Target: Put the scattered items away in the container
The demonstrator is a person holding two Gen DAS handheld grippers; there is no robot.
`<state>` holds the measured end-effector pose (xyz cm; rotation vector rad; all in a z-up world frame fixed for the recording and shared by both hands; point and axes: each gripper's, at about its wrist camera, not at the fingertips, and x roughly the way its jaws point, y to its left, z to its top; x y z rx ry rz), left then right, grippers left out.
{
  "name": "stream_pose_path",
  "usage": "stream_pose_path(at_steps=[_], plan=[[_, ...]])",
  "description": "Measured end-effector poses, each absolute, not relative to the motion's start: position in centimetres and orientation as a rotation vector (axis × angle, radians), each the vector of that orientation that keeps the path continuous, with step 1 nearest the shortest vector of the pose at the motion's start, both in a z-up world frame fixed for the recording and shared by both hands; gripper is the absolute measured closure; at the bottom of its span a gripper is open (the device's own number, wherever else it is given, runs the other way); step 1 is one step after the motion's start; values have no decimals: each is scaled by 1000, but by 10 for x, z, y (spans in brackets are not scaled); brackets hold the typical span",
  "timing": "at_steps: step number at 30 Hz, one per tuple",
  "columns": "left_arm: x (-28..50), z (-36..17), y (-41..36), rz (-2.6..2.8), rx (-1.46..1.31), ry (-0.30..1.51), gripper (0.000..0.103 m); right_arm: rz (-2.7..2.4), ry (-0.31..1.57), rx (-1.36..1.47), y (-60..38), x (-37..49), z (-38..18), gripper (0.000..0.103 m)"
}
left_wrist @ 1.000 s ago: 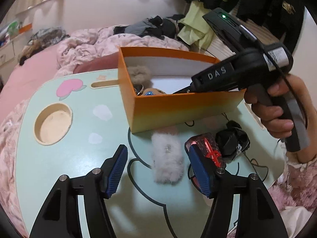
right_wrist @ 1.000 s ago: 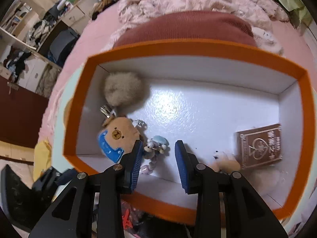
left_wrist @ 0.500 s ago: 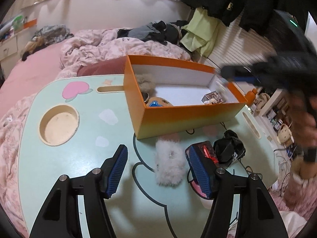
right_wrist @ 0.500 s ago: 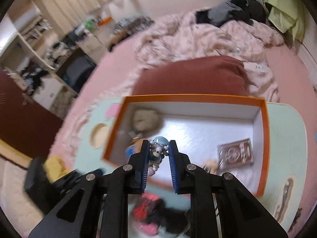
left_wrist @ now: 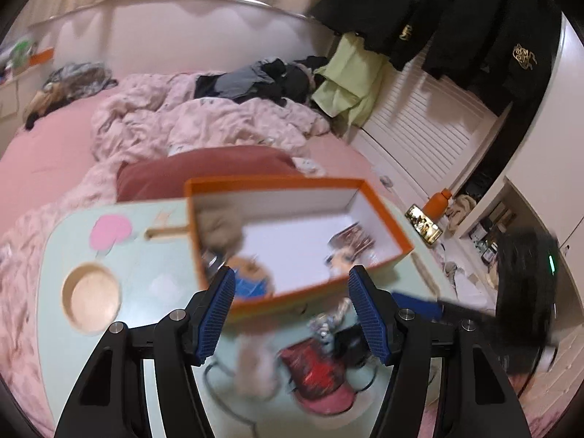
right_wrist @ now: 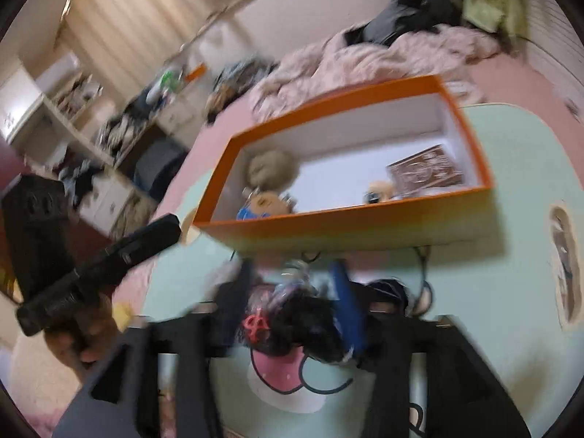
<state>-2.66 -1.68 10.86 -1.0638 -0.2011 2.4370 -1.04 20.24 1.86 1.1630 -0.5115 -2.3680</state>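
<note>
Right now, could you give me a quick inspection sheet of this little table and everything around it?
Surface: pale green lap table with a round cup recess.
Job's things: orange cardboard box holding a fluffy beige pom-pom, a bear keychain and a brown card.
Clutter: red-and-black item, white fluffy piece and black bundle lie outside the box.
Grippers: left tool open, empty; right tool opening above the clutter, blurred.
Cables: thin black cord by the box.
Surroundings: pink bed, hanging black jackets.
</note>
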Motion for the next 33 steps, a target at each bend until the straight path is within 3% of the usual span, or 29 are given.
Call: stream_pose_path(at_steps=[6,9,11,17,19,22,29,33], plan=[[-75,102,56,2261,-1262,-76,41,-2488,-488,1045,220,14,21,39],[-97,78,88,2198,-1418,18,56,-2460,-530,1070,224,16,13,39],[-110,65,99,2145,-1497,2,72,-2442,-560,1089,229,14,7,39],[-127,42,112,2116,-1595,-6,72,-2421,-573,1111,234,15,1,39],[-134,32,108,2062,-1628,-90,66,-2416,-567,1111,233,15,0,39],[-139,27,102,2023,-1633,-142,74,-2413,-556,1120,229,17,-1,39],[-136,28,89,2027,-1584,-190,75,-2408,-559,1138,229,17,-6,39],[-124,57,71,2074,-1462,-251,75,-2411,-560,1144,229,18,-7,39]])
